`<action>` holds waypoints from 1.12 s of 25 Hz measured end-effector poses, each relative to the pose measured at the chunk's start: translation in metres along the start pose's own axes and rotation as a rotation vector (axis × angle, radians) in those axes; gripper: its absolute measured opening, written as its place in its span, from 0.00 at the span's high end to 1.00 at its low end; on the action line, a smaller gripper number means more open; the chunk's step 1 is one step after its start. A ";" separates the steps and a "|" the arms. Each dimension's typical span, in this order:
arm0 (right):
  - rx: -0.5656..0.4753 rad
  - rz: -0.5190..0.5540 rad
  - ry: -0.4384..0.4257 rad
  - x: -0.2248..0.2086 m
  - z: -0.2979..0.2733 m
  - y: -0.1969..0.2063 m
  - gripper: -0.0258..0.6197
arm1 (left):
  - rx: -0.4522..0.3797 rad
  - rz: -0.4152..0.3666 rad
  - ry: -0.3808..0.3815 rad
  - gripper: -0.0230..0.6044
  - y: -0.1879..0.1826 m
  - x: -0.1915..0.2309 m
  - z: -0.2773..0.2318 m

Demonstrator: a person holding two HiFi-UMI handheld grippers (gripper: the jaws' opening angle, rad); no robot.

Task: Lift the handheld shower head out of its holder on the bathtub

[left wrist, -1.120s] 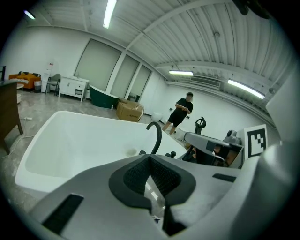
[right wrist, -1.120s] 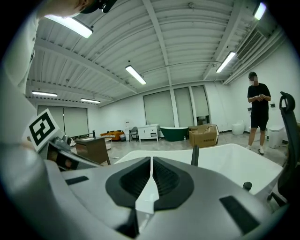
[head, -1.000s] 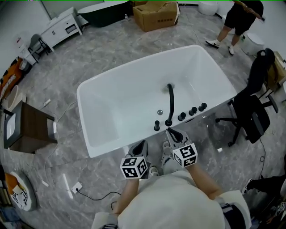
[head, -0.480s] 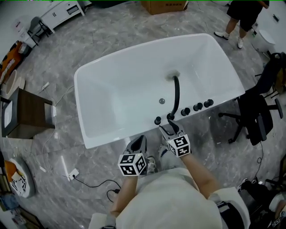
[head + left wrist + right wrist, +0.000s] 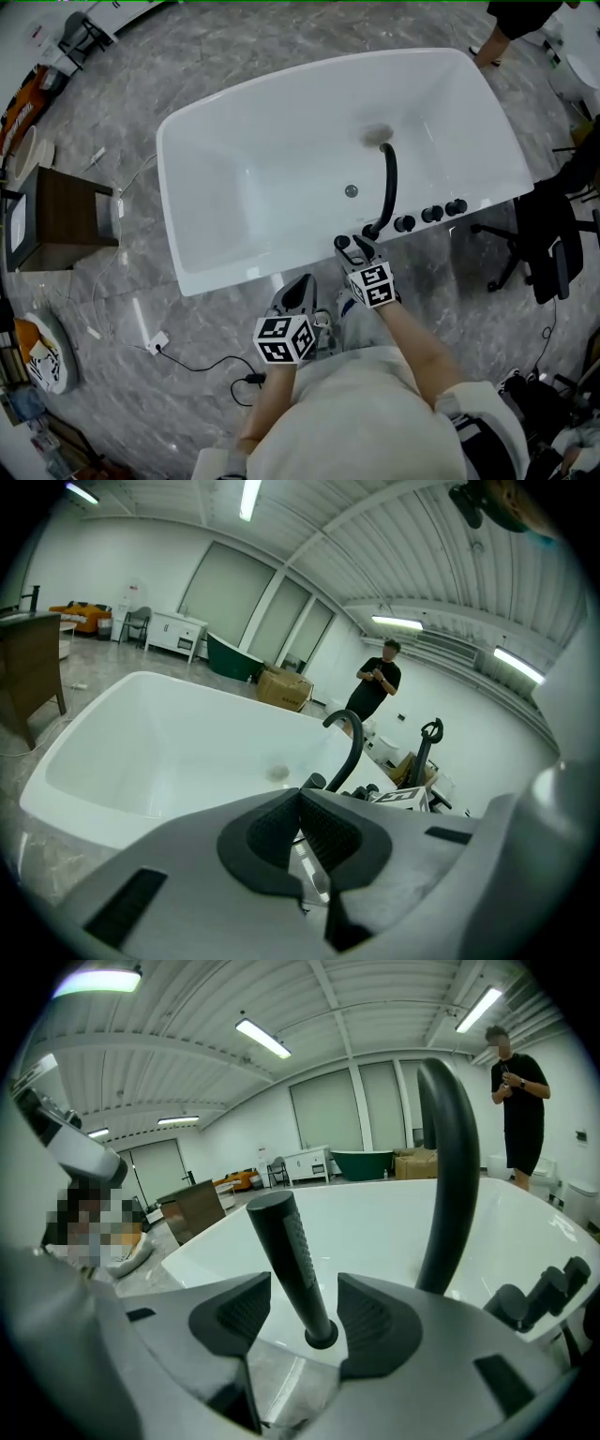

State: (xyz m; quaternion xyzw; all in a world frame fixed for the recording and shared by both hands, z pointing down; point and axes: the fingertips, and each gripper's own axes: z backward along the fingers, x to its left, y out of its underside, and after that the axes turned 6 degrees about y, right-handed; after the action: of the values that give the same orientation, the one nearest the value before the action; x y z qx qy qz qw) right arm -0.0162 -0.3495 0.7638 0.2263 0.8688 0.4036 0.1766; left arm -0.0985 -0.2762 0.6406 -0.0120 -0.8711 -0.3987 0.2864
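The black handheld shower head stands tilted in its holder on the near rim of the white bathtub; the head view shows it as a small dark stub. My right gripper is at that rim. Its jaws are opening, with the shower head between the pads and a gap on both sides. In the right gripper view the gripper straddles the handle near its base. My left gripper hangs lower over the floor in front of the tub, shut on nothing.
A black curved spout rises just right of the shower head, with three black knobs further right on the rim. A brown cabinet stands left, an office chair right. A cable with plug lies on the floor. A person stands beyond the tub.
My right gripper has dropped and moved forward to the tub rim, and its jaws have gone from shut to spread around the shower head. The left gripper sank a little.
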 end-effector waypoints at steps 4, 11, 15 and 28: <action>0.047 0.029 -0.014 0.001 -0.021 0.010 0.61 | -0.004 0.010 -0.016 0.93 -0.003 0.009 -0.006; 0.085 0.077 -0.031 0.003 -0.034 0.013 0.71 | -0.014 0.016 -0.034 0.93 -0.008 0.014 -0.003; 0.111 0.087 0.002 -0.001 -0.033 0.012 0.74 | -0.013 0.018 -0.036 0.93 -0.006 0.016 0.003; 0.029 0.096 0.070 0.011 0.009 -0.021 0.74 | -0.027 -0.022 -0.001 0.93 -0.006 0.006 0.033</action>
State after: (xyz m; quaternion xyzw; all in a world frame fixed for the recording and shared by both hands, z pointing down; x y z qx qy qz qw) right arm -0.0261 -0.3502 0.7410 0.2560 0.8684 0.4064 0.1231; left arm -0.1212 -0.2585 0.6221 -0.0063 -0.8659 -0.4134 0.2816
